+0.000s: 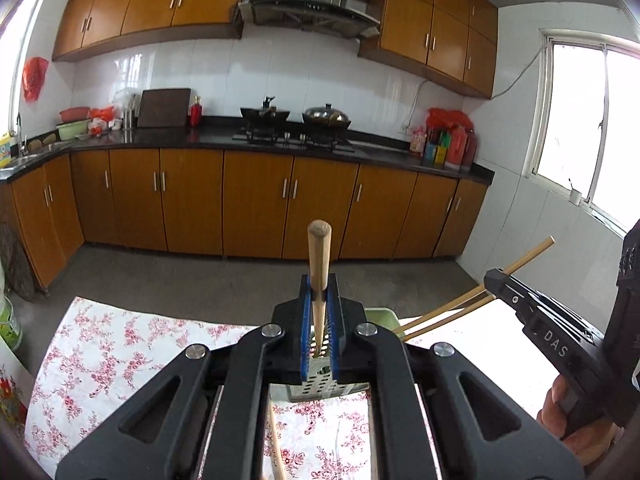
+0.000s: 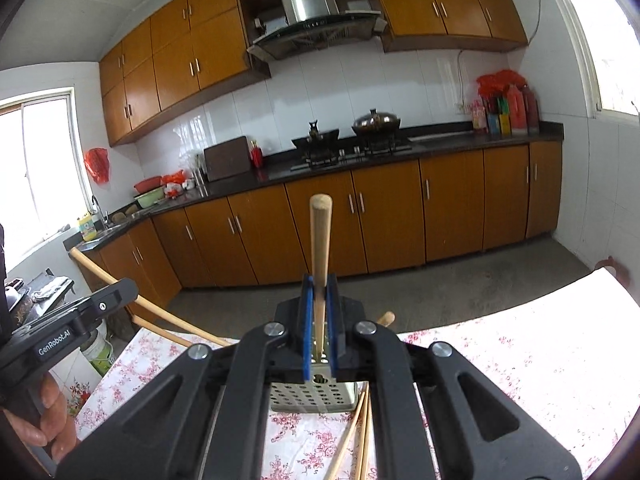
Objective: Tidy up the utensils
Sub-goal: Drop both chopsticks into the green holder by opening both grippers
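Note:
In the left wrist view my left gripper [image 1: 319, 284] is shut on a wooden chopstick [image 1: 319, 248] that stands up between the blue pads. Below it is a pale perforated utensil holder [image 1: 320, 390]. My right gripper [image 1: 494, 278] comes in from the right, also clamped on a chopstick [image 1: 532, 254]. In the right wrist view my right gripper [image 2: 319, 284] is shut on its upright chopstick [image 2: 320, 236] over the same holder [image 2: 312, 398]. My left gripper [image 2: 124, 288] shows at the left with its chopstick [image 2: 96, 268]. Loose chopsticks [image 2: 352, 440] lie on the cloth.
The table has a floral cloth [image 1: 120, 344] and its far edge drops to a grey floor [image 1: 200, 272]. Beyond stand orange cabinets and a dark counter [image 1: 216, 138] with a stove and pans. A person's hand [image 1: 568, 420] holds the right gripper. A white bucket [image 2: 98, 352] stands by the table's left.

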A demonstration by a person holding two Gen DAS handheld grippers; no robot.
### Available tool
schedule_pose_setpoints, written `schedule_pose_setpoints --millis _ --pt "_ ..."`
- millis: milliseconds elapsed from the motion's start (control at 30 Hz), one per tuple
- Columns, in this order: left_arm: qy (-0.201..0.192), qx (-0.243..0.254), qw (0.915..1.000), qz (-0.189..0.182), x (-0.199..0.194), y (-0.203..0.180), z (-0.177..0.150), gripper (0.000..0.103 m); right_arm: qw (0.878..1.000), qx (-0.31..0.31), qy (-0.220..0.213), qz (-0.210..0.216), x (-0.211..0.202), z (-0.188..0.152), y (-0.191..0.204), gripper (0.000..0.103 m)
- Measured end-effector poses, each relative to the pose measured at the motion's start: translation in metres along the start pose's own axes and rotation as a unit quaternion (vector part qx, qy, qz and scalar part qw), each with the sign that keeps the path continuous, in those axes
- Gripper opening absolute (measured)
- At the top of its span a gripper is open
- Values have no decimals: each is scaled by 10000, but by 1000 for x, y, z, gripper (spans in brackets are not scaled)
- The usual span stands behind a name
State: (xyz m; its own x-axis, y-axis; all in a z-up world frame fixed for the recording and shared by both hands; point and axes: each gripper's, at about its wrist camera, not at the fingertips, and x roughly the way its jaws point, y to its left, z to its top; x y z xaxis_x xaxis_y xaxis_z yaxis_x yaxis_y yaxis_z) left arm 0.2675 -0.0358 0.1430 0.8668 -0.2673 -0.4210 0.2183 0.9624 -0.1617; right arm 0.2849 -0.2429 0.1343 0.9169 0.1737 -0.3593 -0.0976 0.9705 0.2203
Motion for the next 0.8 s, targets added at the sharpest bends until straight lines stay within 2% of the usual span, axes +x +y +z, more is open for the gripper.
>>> schedule_pose_setpoints --millis 200,567,800 --pt "214 -163 9996 -115 10 8 -5 8 10000 14 66 -23 6 -7 -1 10" --pt "-93 -217 9996 -128 -15 6 1 9 9994 234 -210 -165 -39 -19 -16 21" --pt "-57 -185 9998 0 5 -4 0 9 9991 322 -164 -210 -47 -29 -24 21"
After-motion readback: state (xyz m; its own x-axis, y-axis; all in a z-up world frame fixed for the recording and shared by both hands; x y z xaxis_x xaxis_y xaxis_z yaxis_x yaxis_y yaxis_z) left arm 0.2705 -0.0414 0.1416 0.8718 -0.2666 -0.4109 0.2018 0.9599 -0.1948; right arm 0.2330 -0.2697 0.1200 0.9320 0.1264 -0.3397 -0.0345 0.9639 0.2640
